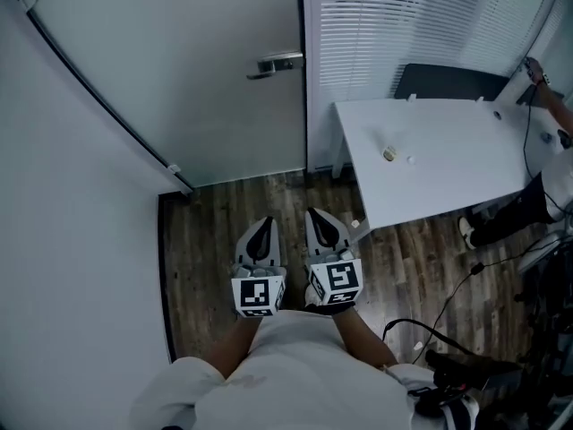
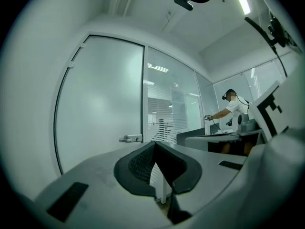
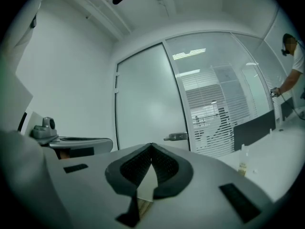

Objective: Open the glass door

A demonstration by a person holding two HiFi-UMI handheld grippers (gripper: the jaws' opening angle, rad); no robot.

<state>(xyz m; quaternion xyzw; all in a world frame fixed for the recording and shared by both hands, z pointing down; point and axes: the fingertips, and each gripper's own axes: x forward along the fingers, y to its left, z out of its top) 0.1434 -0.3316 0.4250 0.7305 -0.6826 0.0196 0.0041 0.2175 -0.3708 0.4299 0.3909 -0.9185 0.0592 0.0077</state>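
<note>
The frosted glass door [image 1: 206, 79] stands closed ahead of me, its metal lever handle [image 1: 277, 63] near the right edge. Both grippers are held side by side at waist height and point level toward the door, well short of it. My left gripper [image 1: 261, 227] is shut with nothing between its jaws, and so is my right gripper [image 1: 320, 219]. The left gripper view shows its closed tips [image 2: 155, 145] below the handle [image 2: 131, 138]. In the right gripper view the closed tips [image 3: 151, 147] sit left of the handle [image 3: 176, 137].
A white wall [image 1: 72, 240] runs along the left. A white table [image 1: 430, 159] stands at the right, with a black chair [image 1: 448, 83] and window blinds [image 1: 394, 25] behind it. A person [image 1: 537, 195] sits at the far right. Cables [image 1: 448, 330] lie on the wooden floor.
</note>
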